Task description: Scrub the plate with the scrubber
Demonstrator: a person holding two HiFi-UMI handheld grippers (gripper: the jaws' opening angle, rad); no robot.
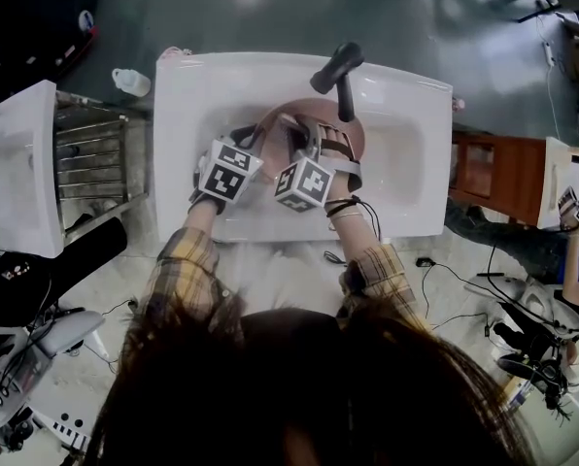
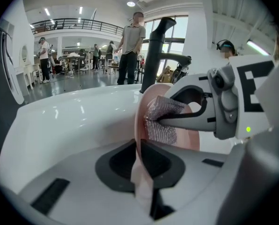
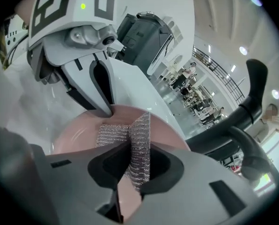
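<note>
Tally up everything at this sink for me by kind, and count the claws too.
plate: 1
scrubber: 1
faucet: 1
claws: 2 (left claw, right claw)
total: 5

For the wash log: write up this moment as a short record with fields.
place: white sink with black faucet
plate: pink, held up in the basin
left claw: shut on the plate's rim
right claw: shut on the scrubber
scrubber: silvery mesh, one flap lying against the plate's face
stage: scrubber on plate, both claws over the basin
</note>
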